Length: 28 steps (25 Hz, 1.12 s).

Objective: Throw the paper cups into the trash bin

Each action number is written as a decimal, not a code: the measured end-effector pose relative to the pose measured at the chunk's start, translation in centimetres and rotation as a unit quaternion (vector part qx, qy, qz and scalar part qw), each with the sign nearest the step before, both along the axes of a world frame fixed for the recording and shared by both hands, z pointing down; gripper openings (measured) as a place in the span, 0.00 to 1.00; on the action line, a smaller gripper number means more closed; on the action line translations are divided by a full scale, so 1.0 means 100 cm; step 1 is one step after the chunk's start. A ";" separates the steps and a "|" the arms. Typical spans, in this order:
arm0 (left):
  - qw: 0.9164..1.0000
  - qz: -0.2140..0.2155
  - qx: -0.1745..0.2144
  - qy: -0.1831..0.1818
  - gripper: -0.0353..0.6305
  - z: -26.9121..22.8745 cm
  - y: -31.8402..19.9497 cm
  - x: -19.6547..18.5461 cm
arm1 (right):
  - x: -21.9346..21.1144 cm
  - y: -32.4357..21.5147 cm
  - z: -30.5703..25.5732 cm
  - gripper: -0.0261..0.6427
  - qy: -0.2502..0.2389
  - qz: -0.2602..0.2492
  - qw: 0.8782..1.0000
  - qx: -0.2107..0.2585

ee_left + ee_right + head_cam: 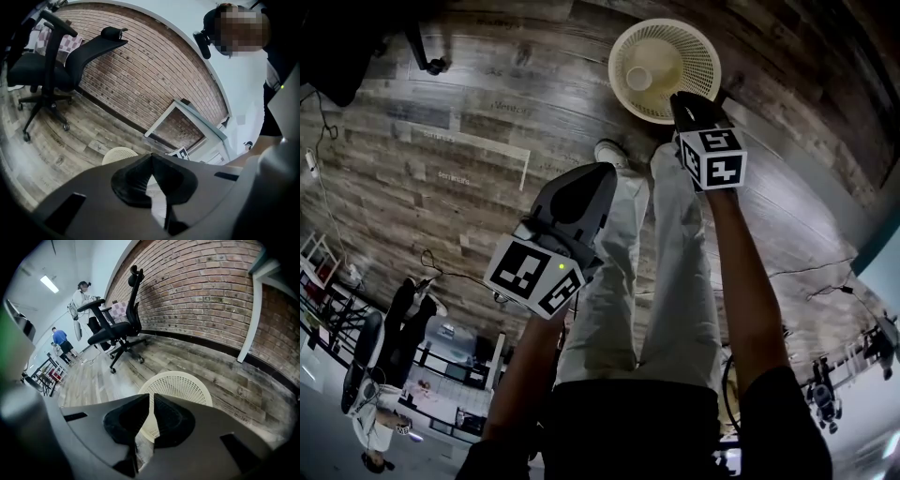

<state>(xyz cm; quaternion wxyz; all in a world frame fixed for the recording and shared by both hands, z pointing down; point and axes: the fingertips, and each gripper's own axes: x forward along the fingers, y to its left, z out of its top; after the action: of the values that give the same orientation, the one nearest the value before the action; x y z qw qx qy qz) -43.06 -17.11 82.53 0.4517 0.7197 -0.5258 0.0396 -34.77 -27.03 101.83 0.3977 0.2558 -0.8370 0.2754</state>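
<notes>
A cream perforated trash bin (675, 42) stands on the wooden floor ahead of the person's feet, with one paper cup (638, 77) lying inside it. My right gripper (684, 99) hangs over the bin's near rim, its jaws together and nothing between them. In the right gripper view the bin (180, 385) lies just beyond the closed right gripper (151, 398). My left gripper (598, 174) is lower and to the left, above the person's legs, also shut and empty. The left gripper view shows the closed left gripper (151, 157) with the bin (119, 153) behind it.
A black office chair (117, 329) stands on the floor left of the bin, by the brick wall (197, 291). A white frame (187, 117) leans at the wall. The person's light trousers (675, 281) and shoe (609, 150) are just short of the bin. Other people (84, 296) stand far off.
</notes>
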 end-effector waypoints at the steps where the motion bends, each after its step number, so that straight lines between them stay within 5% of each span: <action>1: 1.000 -0.002 0.001 -0.002 0.06 -0.001 -0.002 -0.002 | -0.001 0.001 -0.005 0.07 -0.002 -0.001 1.000 0.002; 14: 0.999 0.003 0.040 -0.026 0.06 -0.060 -0.037 0.003 | -0.005 -0.009 -0.104 0.06 -0.054 0.001 0.998 0.025; 20: 0.993 0.025 0.062 -0.094 0.06 -0.100 -0.044 -0.006 | -0.017 -0.010 -0.170 0.05 -0.084 -0.024 0.995 0.050; 28: 0.990 0.042 0.109 -0.076 0.06 -0.175 -0.065 0.023 | -0.018 -0.030 -0.294 0.05 -0.130 -0.035 0.986 0.101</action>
<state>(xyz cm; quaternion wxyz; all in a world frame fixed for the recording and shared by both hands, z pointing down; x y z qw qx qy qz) -40.74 -23.63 65.08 0.3276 0.7811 -0.5287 0.0559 -36.55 -30.06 72.46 0.2667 0.2275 -0.9136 0.2061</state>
